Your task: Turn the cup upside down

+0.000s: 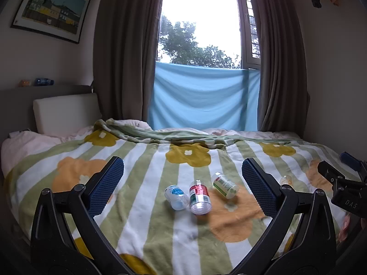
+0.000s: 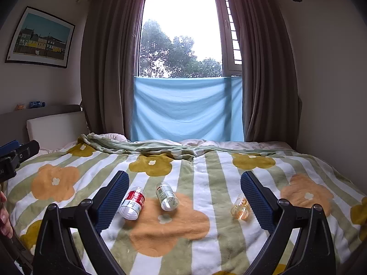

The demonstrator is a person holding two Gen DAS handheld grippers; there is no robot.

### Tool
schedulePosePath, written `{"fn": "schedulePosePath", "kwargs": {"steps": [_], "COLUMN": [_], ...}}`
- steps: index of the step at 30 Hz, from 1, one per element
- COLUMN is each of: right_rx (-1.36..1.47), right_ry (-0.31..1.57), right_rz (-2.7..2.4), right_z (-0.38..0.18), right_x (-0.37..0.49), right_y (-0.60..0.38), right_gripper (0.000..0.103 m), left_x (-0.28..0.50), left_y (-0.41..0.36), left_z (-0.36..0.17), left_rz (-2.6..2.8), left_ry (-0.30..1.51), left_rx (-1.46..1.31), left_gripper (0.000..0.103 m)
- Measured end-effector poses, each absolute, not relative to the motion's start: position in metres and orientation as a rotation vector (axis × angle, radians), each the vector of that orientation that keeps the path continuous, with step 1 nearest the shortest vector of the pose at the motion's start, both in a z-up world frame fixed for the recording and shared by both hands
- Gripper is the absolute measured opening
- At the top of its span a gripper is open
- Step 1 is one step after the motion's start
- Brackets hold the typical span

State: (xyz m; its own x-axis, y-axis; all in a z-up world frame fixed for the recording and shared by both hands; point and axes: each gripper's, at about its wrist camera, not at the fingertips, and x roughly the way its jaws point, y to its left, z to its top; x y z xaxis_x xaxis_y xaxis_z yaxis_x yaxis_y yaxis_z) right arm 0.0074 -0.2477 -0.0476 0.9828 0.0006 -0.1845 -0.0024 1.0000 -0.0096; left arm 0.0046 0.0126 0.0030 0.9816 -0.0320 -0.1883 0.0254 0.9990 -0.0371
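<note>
Several small clear plastic cups lie on their sides on the flowered blanket (image 1: 142, 224). In the left wrist view a blue-printed cup (image 1: 176, 196), a red-labelled cup (image 1: 199, 196) and a green-labelled cup (image 1: 224, 184) lie between my fingers, and an orange cup (image 1: 286, 180) shows behind the right finger. In the right wrist view I see the red-labelled cup (image 2: 132, 203), the green-labelled cup (image 2: 167, 196) and the orange cup (image 2: 240, 208). My left gripper (image 1: 183, 184) is open and empty above the bed. My right gripper (image 2: 185, 198) is open and empty; it also shows in the left wrist view (image 1: 344, 183).
The bed fills the foreground, with a white pillow (image 1: 65, 113) and headboard at the left. Behind it are brown curtains (image 1: 123, 52), a window and a blue cloth (image 1: 204, 98). A wall stands at the right. The left gripper shows at the left edge of the right wrist view (image 2: 13, 158).
</note>
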Motion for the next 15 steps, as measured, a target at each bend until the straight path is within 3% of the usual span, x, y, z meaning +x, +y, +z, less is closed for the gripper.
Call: {"fn": "schedulePosePath", "kwargs": {"steps": [15], "right_rx": [-0.006], "right_ry": [0.169], "right_rz": [-0.004], "right_z": [-0.0422], "right_x": [0.0026], "right_y": [-0.2508], "right_gripper": [0.097], "left_x": [0.0044], "left_y": [0.0120], "left_z": [0.0038], "left_rz": [-0.030], "left_ry": [0.190], "left_rx": [-0.033], "left_gripper": [0.103]}}
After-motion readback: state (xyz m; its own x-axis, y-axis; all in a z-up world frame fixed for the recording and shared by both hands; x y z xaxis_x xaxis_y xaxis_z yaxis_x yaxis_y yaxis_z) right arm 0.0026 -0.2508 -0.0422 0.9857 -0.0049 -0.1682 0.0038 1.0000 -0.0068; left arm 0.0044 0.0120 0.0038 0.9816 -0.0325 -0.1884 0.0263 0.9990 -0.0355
